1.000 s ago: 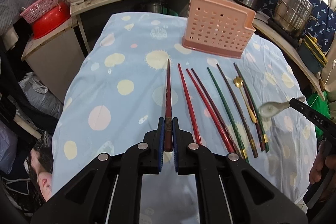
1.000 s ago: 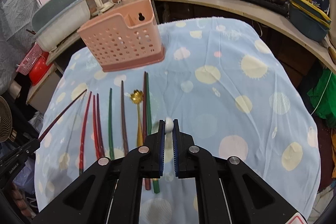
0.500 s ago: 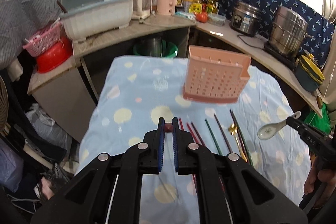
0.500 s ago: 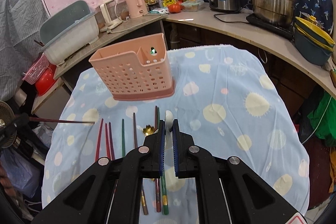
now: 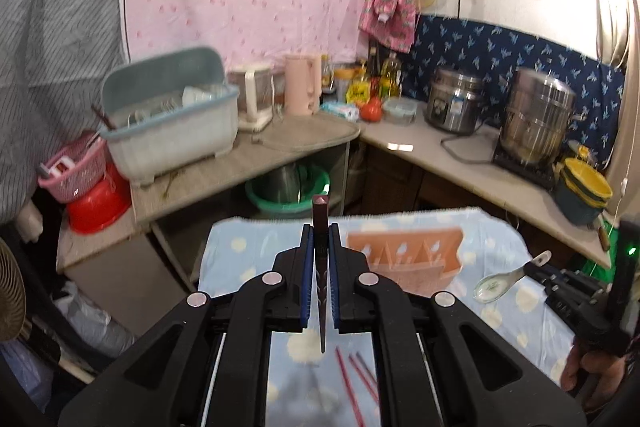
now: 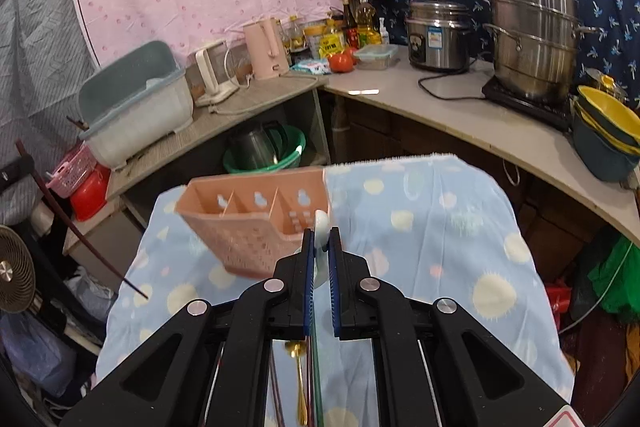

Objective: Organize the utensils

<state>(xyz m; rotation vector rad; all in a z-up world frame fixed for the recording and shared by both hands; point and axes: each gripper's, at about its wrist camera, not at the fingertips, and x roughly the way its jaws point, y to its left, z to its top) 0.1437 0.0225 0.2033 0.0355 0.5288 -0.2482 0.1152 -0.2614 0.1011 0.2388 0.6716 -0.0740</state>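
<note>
My left gripper (image 5: pixel 320 233) is shut on a dark red chopstick (image 5: pixel 321 223), whose thin tip hangs down below the jaws. My right gripper (image 6: pixel 321 235) is shut on the handle of a white ceramic spoon (image 6: pixel 321 223); the same spoon (image 5: pixel 500 281) shows in the left wrist view, held out in the air at the right. The pink perforated utensil holder (image 6: pixel 256 223) with three compartments stands on the spotted blue tablecloth (image 6: pixel 432 243), ahead of and below both grippers. In the right wrist view the chopstick (image 6: pixel 76 227) slants at the far left.
Several red, green and brown chopsticks (image 5: pixel 356 379) and a gold spoon (image 6: pixel 298 367) lie on the cloth below the grippers. A counter behind carries a dish bin (image 5: pixel 168 115), a pink kettle (image 5: pixel 302 85), a rice cooker (image 6: pixel 438 37) and a steamer pot (image 6: pixel 534 43).
Both grippers have risen well above the table, carrying the chopstick and the spoon up. The holder now shows from above, with its compartments visible. The chopstick has swung from lying flat to tip down.
</note>
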